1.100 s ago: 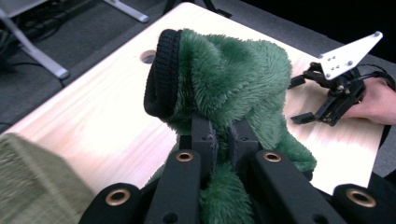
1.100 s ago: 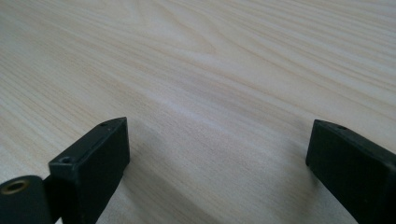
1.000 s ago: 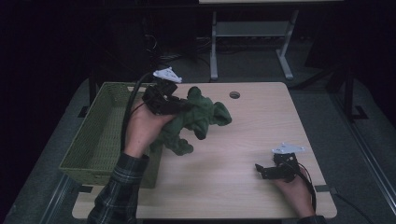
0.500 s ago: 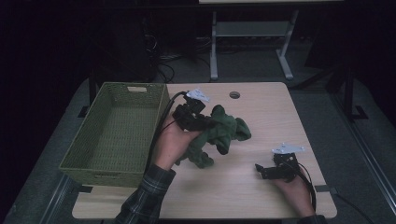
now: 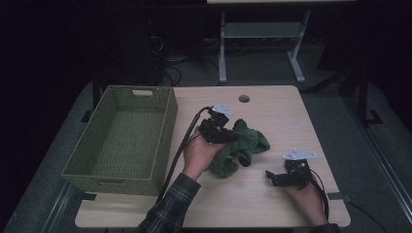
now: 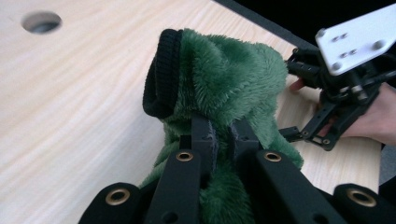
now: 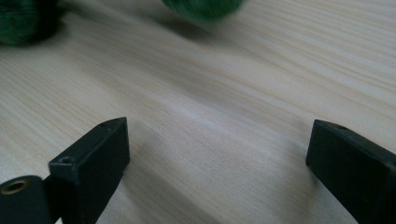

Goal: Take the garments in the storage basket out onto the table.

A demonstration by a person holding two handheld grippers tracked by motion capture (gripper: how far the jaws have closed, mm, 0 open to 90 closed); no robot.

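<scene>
A fuzzy green cloth item (image 5: 243, 145) with a black ribbed cuff (image 6: 161, 77) lies bunched at the middle of the wooden table (image 5: 277, 116). My left gripper (image 5: 228, 136) is shut on a fold of it, and in the left gripper view the two jaws (image 6: 219, 135) pinch the green pile between them. My right gripper (image 5: 272, 178) rests low on the table to the right of the cloth, near the front edge. It is open, and in the right gripper view (image 7: 219, 158) only bare wood lies between its jaws.
A green woven basket (image 5: 169, 121) stands on the left part of the table, with nothing visible inside. A round cable hole (image 5: 244, 98) sits near the far edge. A black cable (image 5: 182, 145) trails from my left gripper along the basket's side.
My left gripper has carried the green cloth from beside the basket's far corner rightward and down onto the middle of the table. The right gripper has stayed put.
</scene>
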